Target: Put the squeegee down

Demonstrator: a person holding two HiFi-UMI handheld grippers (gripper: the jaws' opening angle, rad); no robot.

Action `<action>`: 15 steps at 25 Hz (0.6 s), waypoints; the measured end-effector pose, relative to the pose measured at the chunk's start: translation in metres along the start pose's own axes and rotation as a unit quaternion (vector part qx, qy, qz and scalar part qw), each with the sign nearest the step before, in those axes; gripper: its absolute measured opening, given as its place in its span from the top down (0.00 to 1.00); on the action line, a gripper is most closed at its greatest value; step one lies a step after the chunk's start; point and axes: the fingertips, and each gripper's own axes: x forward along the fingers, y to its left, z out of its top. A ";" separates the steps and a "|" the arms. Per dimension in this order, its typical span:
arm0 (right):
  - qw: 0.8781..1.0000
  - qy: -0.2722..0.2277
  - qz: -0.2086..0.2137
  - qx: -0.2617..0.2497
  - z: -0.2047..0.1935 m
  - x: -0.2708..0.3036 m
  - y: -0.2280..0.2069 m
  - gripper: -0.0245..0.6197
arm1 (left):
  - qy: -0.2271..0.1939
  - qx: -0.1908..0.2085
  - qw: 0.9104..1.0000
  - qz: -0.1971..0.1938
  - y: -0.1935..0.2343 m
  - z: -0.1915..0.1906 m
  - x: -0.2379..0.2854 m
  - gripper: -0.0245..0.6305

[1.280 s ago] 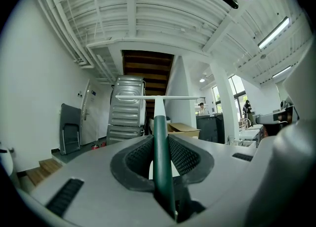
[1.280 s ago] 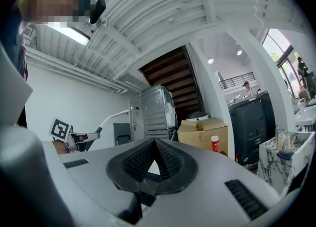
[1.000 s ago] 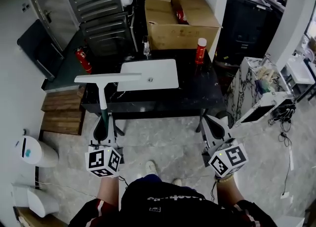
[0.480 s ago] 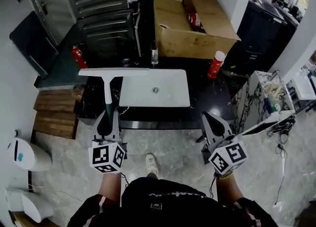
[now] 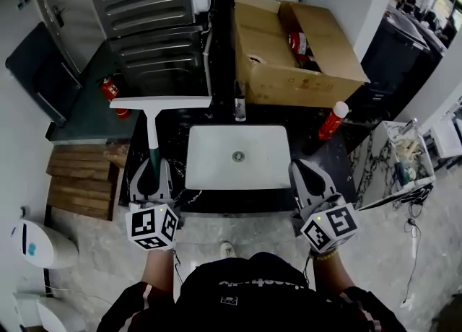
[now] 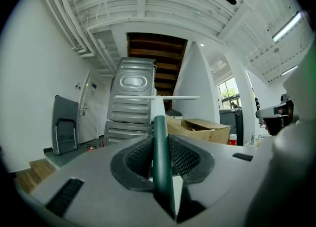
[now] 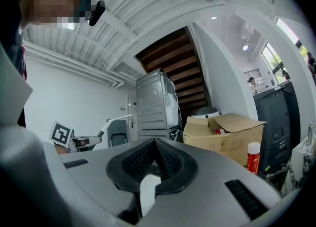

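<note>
Overall: 1 person, 2 grippers, both held level at the near edge of 1 black counter.
Box: 1 cardboard box, flaps open, at counter's far side.
Basin: 1 white basin set in counter, w/ 1 tap behind it.
Squeegee: 1 squeegee, off the counter, in the air over its left end, left of basin; white blade crosswise at far end.
Left gripper: pinching squeegee's green handle.
Right gripper: jaws pressed together, nothing btwn.
Can: 1 red can, upright, right of basin.
</note>
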 end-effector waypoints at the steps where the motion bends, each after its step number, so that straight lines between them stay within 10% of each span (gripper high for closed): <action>1: 1.000 0.002 0.001 0.000 0.000 0.005 -0.003 0.90 | 0.003 -0.002 1.000 0.000 -0.001 -0.002 0.006 0.81; 15: 0.992 0.031 0.123 0.020 -0.029 0.087 0.001 0.90 | 0.107 -0.038 0.988 0.107 0.035 -0.093 0.012 0.81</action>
